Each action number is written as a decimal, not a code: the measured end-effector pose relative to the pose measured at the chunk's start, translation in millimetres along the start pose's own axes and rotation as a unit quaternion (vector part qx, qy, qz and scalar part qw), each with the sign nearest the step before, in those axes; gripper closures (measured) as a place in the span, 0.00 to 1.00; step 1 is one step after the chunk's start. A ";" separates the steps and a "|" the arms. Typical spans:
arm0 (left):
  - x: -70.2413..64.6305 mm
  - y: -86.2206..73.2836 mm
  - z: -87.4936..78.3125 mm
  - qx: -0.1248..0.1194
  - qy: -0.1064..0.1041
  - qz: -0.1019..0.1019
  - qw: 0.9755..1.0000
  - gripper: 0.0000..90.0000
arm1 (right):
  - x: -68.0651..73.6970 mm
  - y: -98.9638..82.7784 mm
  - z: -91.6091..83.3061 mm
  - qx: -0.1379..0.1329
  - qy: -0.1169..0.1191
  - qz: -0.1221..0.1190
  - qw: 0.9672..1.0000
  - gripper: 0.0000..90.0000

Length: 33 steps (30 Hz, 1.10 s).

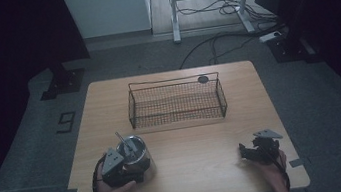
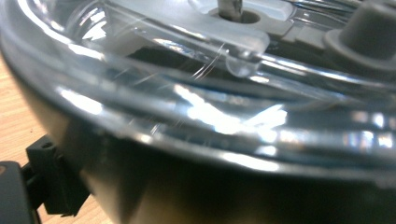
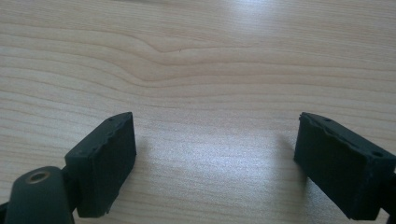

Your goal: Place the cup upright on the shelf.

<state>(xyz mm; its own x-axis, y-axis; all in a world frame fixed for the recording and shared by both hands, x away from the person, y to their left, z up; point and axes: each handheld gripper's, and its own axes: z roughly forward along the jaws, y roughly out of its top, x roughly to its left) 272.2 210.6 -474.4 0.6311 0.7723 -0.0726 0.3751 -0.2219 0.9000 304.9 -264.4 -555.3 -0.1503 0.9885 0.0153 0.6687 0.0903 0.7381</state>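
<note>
A steel cup [image 1: 135, 154] with a clear lid and a straw [image 1: 121, 139] stands on the wooden table [image 1: 199, 172] at the front left. My left gripper [image 1: 136, 169] comes at it from the near side, jaws around its wall, shut on it. In the left gripper view the cup's lid [image 2: 210, 107] is very close, one black finger [image 2: 49, 179] lies against its dark wall, and the other finger is hidden. My right gripper [image 1: 243, 151] rests low at the front right. It is open, with its pads [image 3: 105, 158] wide apart over bare wood.
A black wire basket [image 1: 133, 112] sits across the middle of the table's far half, with a small dark round thing [image 1: 203, 79] at its back rim. Beyond the table lie floor cables and a white desk frame [image 1: 174, 9].
</note>
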 end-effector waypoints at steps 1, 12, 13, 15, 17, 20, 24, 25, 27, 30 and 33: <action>0.5 1.2 -0.8 -0.001 0.000 -0.001 1.000 0.04 | 0.0 0.0 0.0 0.000 0.000 0.000 1.000 0.14; 6.6 16.4 -9.9 -0.015 0.012 -0.030 0.999 0.04 | 0.0 0.0 0.0 0.000 0.001 0.000 1.000 0.14; 6.9 18.3 -10.6 -0.016 0.015 -0.031 0.999 0.04 | 0.0 0.0 0.0 0.000 0.001 0.000 1.000 0.14; 7.3 22.0 -11.8 -0.018 0.018 -0.031 0.999 0.04 | 0.0 -0.1 -0.1 0.000 0.001 0.000 1.000 0.14; 7.5 26.1 -12.2 -0.018 0.016 -0.031 0.999 0.04 | 0.1 -0.1 -0.2 0.000 0.000 0.000 1.000 0.14; 7.5 31.7 -11.2 -0.016 0.017 -0.027 0.999 0.04 | 0.1 -0.1 -0.2 0.000 0.000 0.000 1.000 0.14; 7.8 37.9 -9.4 -0.017 0.014 -0.025 0.999 0.04 | 0.0 -0.1 -0.3 0.001 -0.002 0.001 1.000 0.14; 7.9 39.4 -8.9 -0.017 0.014 -0.025 0.999 0.04 | -0.1 -0.1 -0.3 0.000 -0.002 0.001 1.000 0.14; 7.7 42.4 -8.0 -0.016 0.015 -0.025 0.999 0.04 | -0.2 -0.1 -0.3 0.000 -0.003 0.002 1.000 0.14; 7.6 46.2 -6.7 -0.016 0.016 -0.026 0.999 0.04 | -0.2 -0.1 -0.3 0.000 -0.003 0.002 1.000 0.14; 8.0 49.2 -5.8 -0.016 0.016 -0.027 0.999 0.04 | -0.2 -0.1 -0.3 0.000 -0.003 0.002 1.000 0.14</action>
<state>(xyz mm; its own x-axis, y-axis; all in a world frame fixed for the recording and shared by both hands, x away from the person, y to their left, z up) 291.7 209.4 -428.3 0.5892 0.8008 -0.1076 0.3849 -0.1611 0.9088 304.6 -264.6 -555.2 -0.1426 0.9897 0.0144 0.6699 0.0858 0.7375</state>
